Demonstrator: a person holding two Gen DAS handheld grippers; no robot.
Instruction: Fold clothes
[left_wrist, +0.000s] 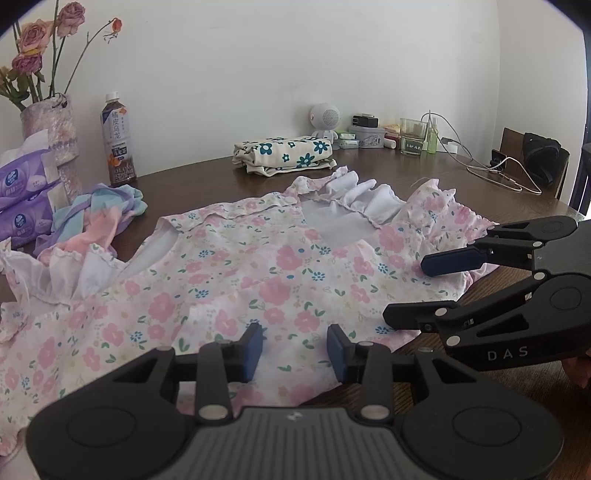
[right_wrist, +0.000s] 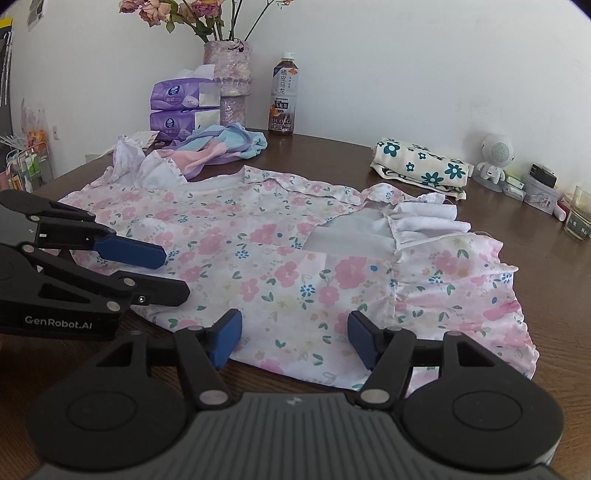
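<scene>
A pink flowered dress (right_wrist: 258, 251) is lying spread flat on a brown table (right_wrist: 517, 229), its white ruffled parts showing at two of its edges. The left gripper (left_wrist: 294, 349) and the right gripper (right_wrist: 293, 339) are both hovering over the edge of the dress nearest the cameras, side by side, each with its blue pads standing apart and holding nothing. Beyond the dress, a folded cream cloth with blue flowers (right_wrist: 421, 162) is resting near the wall, and a crumpled pastel garment (right_wrist: 221, 146) is lying just past the dress's far corner, in front of the tissue packs (right_wrist: 181, 110), a vase of roses (right_wrist: 231, 81) and a tea bottle (right_wrist: 283, 98). The dress fabric is appearing thin, light and limp, so it is likely to drape and slide rather than hold a crease; a pinch at one layer may be dragging the layer beneath along. The soundest holds are judged to be the two near corners or the hem between them, one gripper at each, lifting evenly so that the cloth is folding over without bunching.
</scene>
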